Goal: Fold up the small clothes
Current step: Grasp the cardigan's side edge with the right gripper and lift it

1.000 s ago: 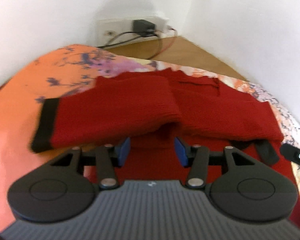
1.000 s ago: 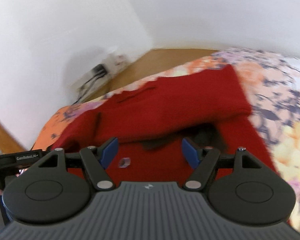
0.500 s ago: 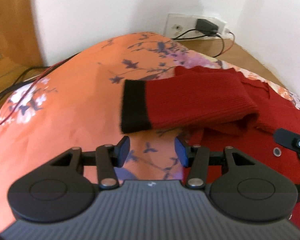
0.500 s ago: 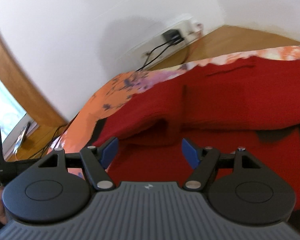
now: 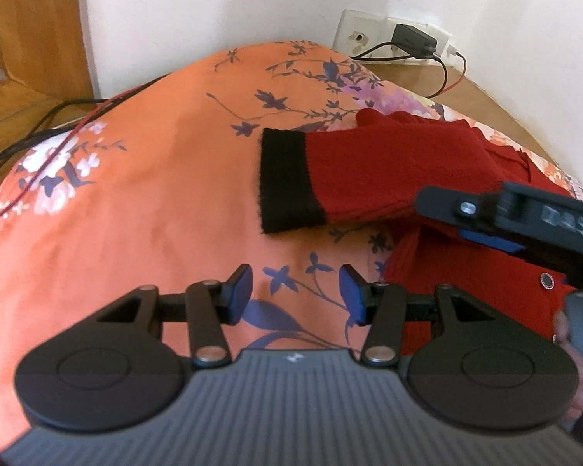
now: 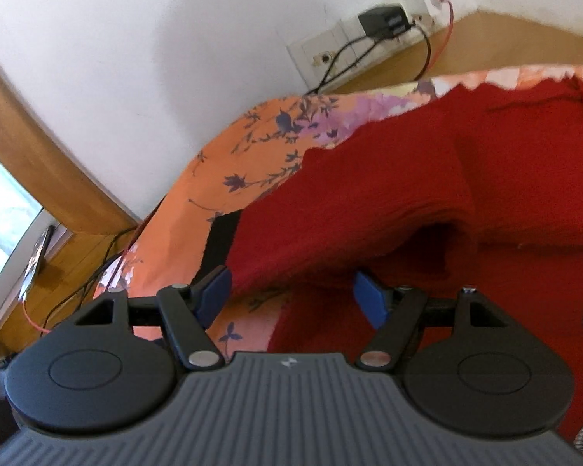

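A white wall is seen at the back, with a wooden door frame at its left and a wall socket plate low at the right, into which a black charger is plugged. Dark and red cables are trailed over the wooden floor at the left. An orange floral bedspread is spread over the bed.

In the left wrist view, the left gripper is held just above bare bedspread near the bed's near edge; its jaws are parted wide and nothing is held between them. Beyond it, the red sweater is laid toward the right side of the bed, with one sleeve stretched leftward across the fabric and ended by a black cuff lying flat on the bedspread. A snap button is seen on the sweater body. At the far right, the right gripper is seen reaching in over the sleeve.

In the right wrist view, the right gripper is shown with its jaws spread wide; the sleeve is arched just ahead of the blue pads, and nothing is clamped. Whether the pads touch the knit cannot be told.
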Demonstrator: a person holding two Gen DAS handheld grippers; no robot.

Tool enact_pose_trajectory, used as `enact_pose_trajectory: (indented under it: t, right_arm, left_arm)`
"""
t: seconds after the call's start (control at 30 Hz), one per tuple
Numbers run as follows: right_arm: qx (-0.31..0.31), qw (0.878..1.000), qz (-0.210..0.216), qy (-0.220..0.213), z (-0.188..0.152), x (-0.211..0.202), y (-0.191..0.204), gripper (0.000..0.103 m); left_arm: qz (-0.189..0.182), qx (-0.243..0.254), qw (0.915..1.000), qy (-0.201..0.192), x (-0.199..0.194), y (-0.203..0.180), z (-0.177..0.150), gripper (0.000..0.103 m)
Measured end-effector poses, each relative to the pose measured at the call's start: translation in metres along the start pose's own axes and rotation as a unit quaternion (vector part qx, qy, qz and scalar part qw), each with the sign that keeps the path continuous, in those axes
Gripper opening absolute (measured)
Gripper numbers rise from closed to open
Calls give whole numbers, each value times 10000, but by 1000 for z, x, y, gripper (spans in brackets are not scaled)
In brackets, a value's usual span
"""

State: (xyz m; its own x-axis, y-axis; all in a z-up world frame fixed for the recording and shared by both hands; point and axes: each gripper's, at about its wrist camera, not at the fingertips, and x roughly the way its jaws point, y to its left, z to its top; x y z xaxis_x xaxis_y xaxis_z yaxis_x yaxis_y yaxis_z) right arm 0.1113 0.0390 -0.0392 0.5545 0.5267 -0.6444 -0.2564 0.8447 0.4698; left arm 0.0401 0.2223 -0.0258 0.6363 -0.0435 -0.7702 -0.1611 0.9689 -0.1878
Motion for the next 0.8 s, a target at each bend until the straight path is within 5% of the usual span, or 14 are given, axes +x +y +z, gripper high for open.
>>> enact_pose_trajectory:
  t: [0.03,0.17,0.33,0.57,0.8]
  right_arm:
    - [60,10000,-28,13,0,4,0,71]
    - [246,9996,-167,-35,3,11,-4,13]
    - [331,9972,206,-642,14,-19,-6,11]
    - [330,9881,-11,-1503,34,-78,-20,11]
    - [809,9795,-637,-1734,31,-104,-76,11]
  left_arm:
    - [-5,0,10000,8,0,0,0,51]
    - [-34,-6,10000,17,0,-1,-1,51]
    - [-139,41,9999,-12,-1,-6,0,51]
    - [-297,137,9994,-138,4,-27,4,51]
    - [-334,333,9987,-167,12,-47,3,51]
